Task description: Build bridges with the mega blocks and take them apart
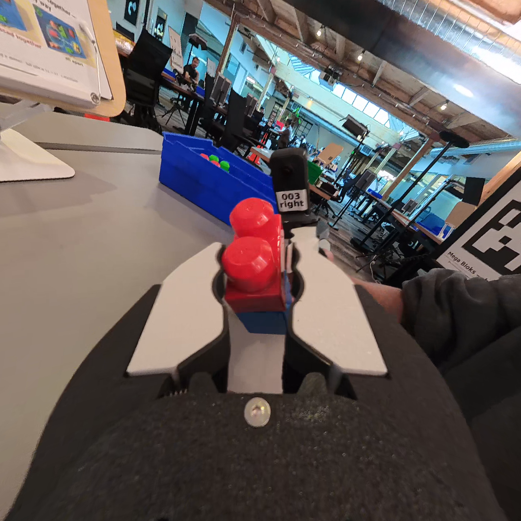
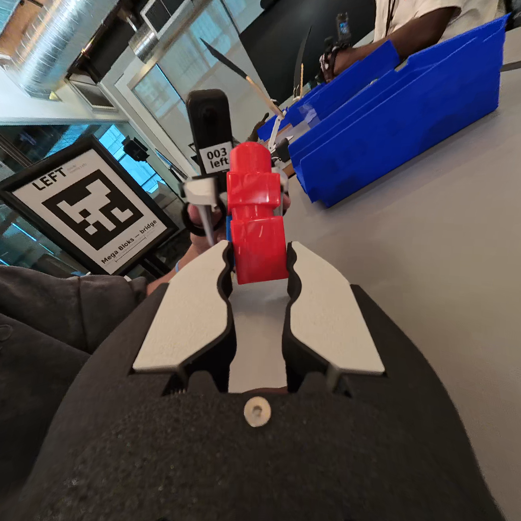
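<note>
A small stack of mega blocks is held between both grippers above the grey table (image 1: 84, 253). In the left wrist view, my left gripper (image 1: 258, 253) is shut on a red block (image 1: 251, 265) with two studs pointing left, joined to a blue block (image 1: 265, 321). The right gripper (image 1: 307, 239) meets the stack from the far side. In the right wrist view, my right gripper (image 2: 259, 248) is shut on a red block (image 2: 258, 253) with another red block (image 2: 253, 189) plugged on beyond it. A sliver of the blue block (image 2: 229, 228) shows at the left. The left gripper (image 2: 203, 191) holds the far end.
A blue bin (image 1: 203, 186) with red and green blocks (image 1: 218, 163) stands behind the stack; it also shows in the right wrist view (image 2: 394, 135). An instruction sheet on a stand (image 1: 56, 50) is at the far left. A framed marker sign (image 2: 90, 208) stands off the table. A person (image 2: 408, 28) sits beyond the bins. Both grippers' tips are close together, under 4 cm apart.
</note>
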### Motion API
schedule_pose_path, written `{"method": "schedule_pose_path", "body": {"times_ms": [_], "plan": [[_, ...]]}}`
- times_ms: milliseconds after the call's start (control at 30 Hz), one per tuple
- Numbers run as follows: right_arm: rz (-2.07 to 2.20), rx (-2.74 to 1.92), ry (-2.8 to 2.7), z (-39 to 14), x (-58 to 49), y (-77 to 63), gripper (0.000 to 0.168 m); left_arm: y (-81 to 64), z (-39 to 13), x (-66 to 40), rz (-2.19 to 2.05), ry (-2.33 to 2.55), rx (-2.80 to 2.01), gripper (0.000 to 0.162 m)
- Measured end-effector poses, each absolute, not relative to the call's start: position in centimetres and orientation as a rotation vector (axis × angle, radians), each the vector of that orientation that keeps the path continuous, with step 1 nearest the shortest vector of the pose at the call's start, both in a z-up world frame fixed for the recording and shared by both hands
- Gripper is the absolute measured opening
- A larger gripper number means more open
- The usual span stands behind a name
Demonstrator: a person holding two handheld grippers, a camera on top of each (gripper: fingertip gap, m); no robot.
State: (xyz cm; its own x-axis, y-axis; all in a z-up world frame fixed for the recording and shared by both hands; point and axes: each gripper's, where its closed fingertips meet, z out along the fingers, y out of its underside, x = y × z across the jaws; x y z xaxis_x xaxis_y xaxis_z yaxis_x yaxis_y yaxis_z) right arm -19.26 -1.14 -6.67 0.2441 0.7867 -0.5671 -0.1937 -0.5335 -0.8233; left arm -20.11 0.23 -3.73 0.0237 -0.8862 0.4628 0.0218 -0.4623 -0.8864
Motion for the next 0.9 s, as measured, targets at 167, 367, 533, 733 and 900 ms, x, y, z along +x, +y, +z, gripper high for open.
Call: {"method": "schedule_pose_path", "body": {"times_ms": [167,367,533,733,900], "plan": [[1.428,-1.698,-0.579,-7.4,-19.8,-1.2,0.036,0.3,-4.6,-20.3,-1.523,0.949,-1.599,0.036],[1.441,-1.765,-0.593,-8.7,-20.2,-1.6,0.035,-0.1,-6.2,-20.7,-1.478,1.032,-1.681,0.036],[1.54,-1.753,-0.561,-9.1,-21.0,-1.8,0.034,-0.3,-7.0,-21.2,-1.429,1.087,-1.699,0.036],[1.586,-1.718,-0.476,-9.0,-20.7,-1.1,0.034,0.2,-7.4,-20.9,-1.497,1.0,-1.687,0.036],[1.577,-1.658,-0.423,-7.6,-20.1,-0.6,0.034,0.3,-6.6,-20.6,-1.575,0.941,-1.653,0.036]]}}
